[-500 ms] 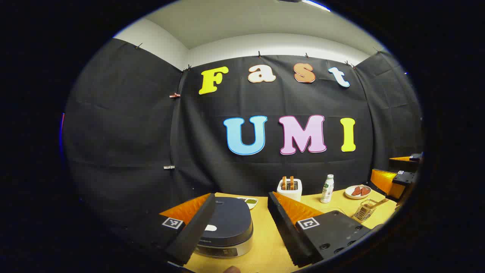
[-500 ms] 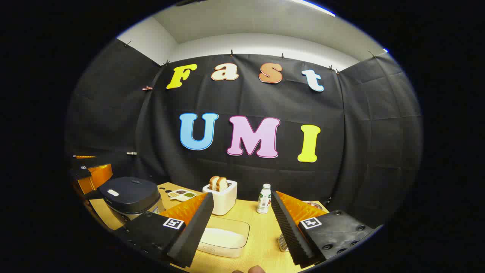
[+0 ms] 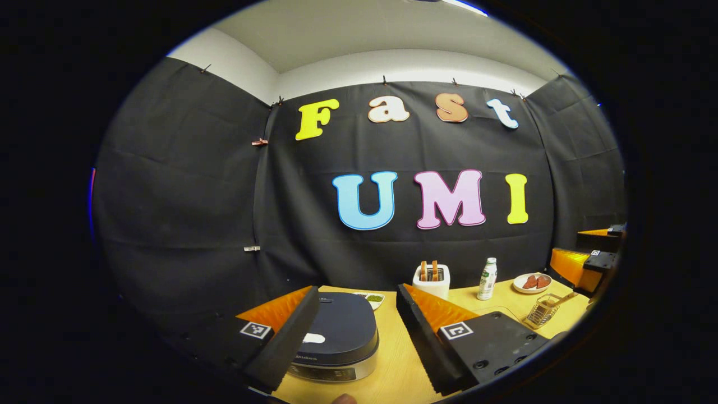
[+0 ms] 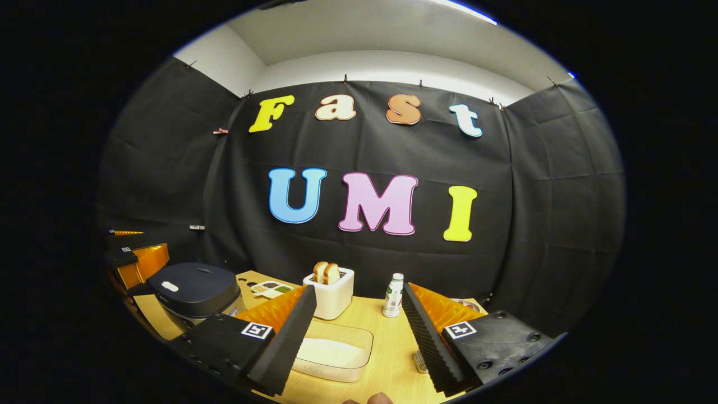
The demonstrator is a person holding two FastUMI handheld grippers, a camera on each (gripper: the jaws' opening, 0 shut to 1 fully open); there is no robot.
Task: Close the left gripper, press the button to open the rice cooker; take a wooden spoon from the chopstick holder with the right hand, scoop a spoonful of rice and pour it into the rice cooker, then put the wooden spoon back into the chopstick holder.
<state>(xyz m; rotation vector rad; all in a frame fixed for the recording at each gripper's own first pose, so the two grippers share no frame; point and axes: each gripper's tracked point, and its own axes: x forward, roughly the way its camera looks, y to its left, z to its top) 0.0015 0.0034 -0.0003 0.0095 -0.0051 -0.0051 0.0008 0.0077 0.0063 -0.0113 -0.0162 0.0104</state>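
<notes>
A dark rice cooker (image 3: 336, 336) with its lid down stands on the wooden table, just beyond my left gripper (image 3: 356, 342), whose fingers stand wide open above it. A white button patch (image 3: 314, 338) shows on the lid. At the right, a wire chopstick holder (image 3: 541, 312) carries a wooden spoon (image 3: 561, 299). My right gripper (image 4: 359, 342) is open over a clear box of white rice (image 4: 331, 352). The rice cooker (image 4: 193, 292) sits to its left, and the left gripper (image 4: 134, 261) hangs beyond it.
A white toaster (image 3: 430, 279) with bread, a small bottle (image 3: 486, 279) and a plate of red food (image 3: 531, 283) line the table's back. A small dish (image 3: 370, 299) lies behind the cooker. The right gripper (image 3: 583, 264) shows at the far right.
Both views have shifted slightly; the left gripper has edged a little nearer the cooker. Both grippers stay open.
</notes>
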